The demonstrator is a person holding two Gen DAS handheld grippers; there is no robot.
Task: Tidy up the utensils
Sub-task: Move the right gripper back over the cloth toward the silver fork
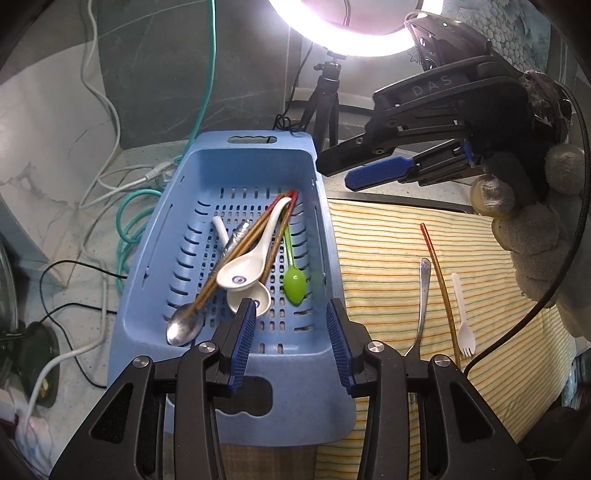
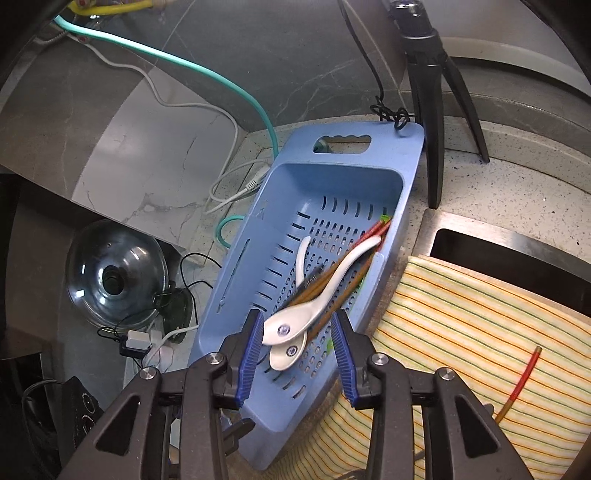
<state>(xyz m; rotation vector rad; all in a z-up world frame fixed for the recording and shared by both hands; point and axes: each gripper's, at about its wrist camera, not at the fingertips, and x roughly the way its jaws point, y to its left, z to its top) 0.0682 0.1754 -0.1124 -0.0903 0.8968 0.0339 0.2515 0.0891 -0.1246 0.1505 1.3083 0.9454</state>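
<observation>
A blue slotted basket [image 1: 155, 258] holds two white ceramic spoons [image 1: 255, 258], a green plastic spoon [image 1: 294, 282], a metal spoon [image 1: 184, 328] and red-tipped chopsticks [image 1: 240, 254]. My left gripper [image 1: 291, 339] is open and empty over the basket's near end. My right gripper [image 1: 347, 173] hovers open and empty above the basket's right rim. In the right wrist view it [image 2: 299, 339] is over the white spoons [image 2: 295, 321] in the basket [image 2: 240, 280]. On the striped cloth [image 1: 380, 258] lie a metal fork [image 1: 423, 306], one chopstick [image 1: 441, 291] and a white plastic fork [image 1: 461, 314].
A tripod [image 1: 325, 99] with a ring light [image 1: 354, 29] stands behind the basket. Cables [image 1: 110, 173] and a teal cord [image 1: 133, 221] lie on the counter to the left. A glass pot lid [image 2: 114, 273] and power adapters [image 2: 147, 343] sit further left. A dark sink opening [image 2: 498, 258] is beyond the cloth.
</observation>
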